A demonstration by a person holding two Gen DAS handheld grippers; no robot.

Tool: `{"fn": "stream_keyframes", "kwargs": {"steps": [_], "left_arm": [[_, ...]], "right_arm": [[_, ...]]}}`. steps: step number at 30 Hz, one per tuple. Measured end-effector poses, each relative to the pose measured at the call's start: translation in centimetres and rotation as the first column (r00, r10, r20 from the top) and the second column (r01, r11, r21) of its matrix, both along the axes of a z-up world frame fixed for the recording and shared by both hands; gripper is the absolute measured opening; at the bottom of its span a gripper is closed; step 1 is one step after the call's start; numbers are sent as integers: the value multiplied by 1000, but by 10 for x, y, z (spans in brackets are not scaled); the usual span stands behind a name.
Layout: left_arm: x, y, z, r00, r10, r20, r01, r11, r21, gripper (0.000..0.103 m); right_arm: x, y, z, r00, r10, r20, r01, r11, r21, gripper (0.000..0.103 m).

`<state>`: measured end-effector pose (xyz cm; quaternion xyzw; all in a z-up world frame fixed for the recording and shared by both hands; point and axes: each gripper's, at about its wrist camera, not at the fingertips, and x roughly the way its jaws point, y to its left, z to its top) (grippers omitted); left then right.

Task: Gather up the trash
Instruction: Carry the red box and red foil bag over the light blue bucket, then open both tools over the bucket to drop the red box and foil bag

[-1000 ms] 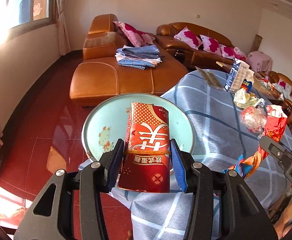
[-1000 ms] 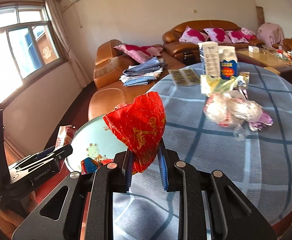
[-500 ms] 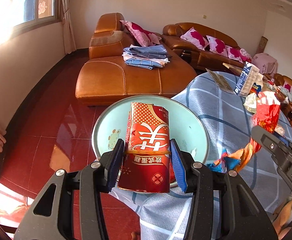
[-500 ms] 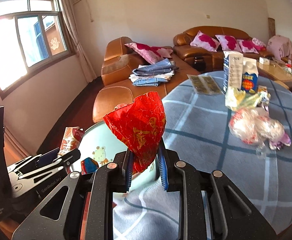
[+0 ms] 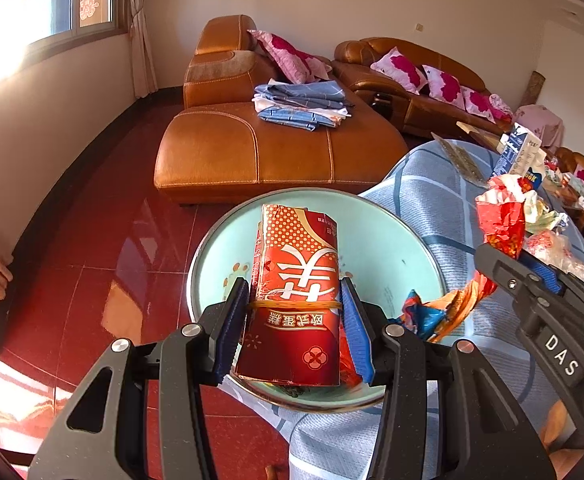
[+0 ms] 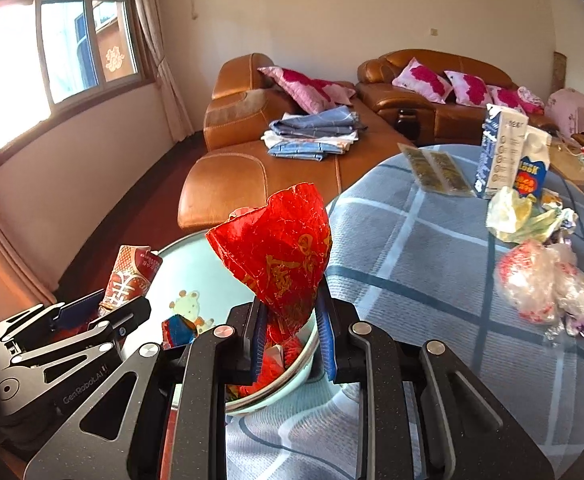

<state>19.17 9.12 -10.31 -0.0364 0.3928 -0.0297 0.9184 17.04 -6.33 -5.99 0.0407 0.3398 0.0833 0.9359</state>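
A: How is the red carton [image 5: 296, 300] held, and which way does it point?

B: It is pinched across its width by the left gripper [image 5: 294, 320], at the yellow band around its middle. Its long axis runs away from the camera along the fingers, the torn open end farthest out. It is held over the basin [image 5: 392, 248], near the rim closest to the camera.

A: And the other piece?

B: A crumpled red wrapper [image 6: 279, 256] is clamped at its lower tip by the right gripper [image 6: 292, 332], whose pads are pressed close together on it. The wrapper stands upright, fanned out above the fingers, beside the basin's rim.

A: What is already in the basin?

B: A blue and orange wrapper [image 5: 432, 312] is seen lying in it, with red scraps under the carton.

A: The surface and the room?

B: The basin is set at the edge of a table [image 6: 432, 248] covered by a blue checked cloth. Two cartons [image 6: 508, 156], flat packets and crumpled plastic [image 6: 544, 288] are left on the cloth. Behind, a brown leather sofa [image 5: 275, 148] with folded laundry and pink cushions is seen, over a red tiled floor, with a bright window on the left.

A: What differs from a second ago?

B: Both grips are unchanged. The basin is seen larger and nearer in both views, and the right gripper is now closer to the left one.
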Motion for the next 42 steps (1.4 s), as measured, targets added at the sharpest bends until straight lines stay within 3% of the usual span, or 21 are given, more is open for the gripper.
{"fn": "stream_keyframes", "kwargs": {"steps": [7,13,31,33,34,35,39,42], "left_arm": [[12,2,-8,1000,1,-21,-1,1000,-2,46],[19,2,-14,999,9,-38,-9,1000,-3,46],[25,-1,-22,998,8,-59,-7,1000,18,47],[25,-4,-22,999,8,-54,-6,999,36,53],[24,-5,-21,999,11,-49,-9,999,45,69],[23,-6,-19,999,17,-39,-15,998,58,77],[13,-13,-10,1000,22,-10,-21,995,98,87],[5,-17,-5,1000,26,-1,-26,995,100,88]], "right_arm": [[16,8,-13,998,32,-47,-31,999,13,25],[27,10,-21,993,81,-83,-75,995,73,37],[3,-17,-9,999,-3,-32,7,989,148,37],[-5,-21,-6,1000,-9,-22,13,989,150,37],[-8,-23,-5,1000,-13,-18,15,988,151,37],[-10,-25,-5,1000,-16,-17,18,988,153,37],[-22,-37,-5,999,-49,-17,52,984,172,38],[-30,-45,-4,996,-83,-10,84,982,172,43]]}}
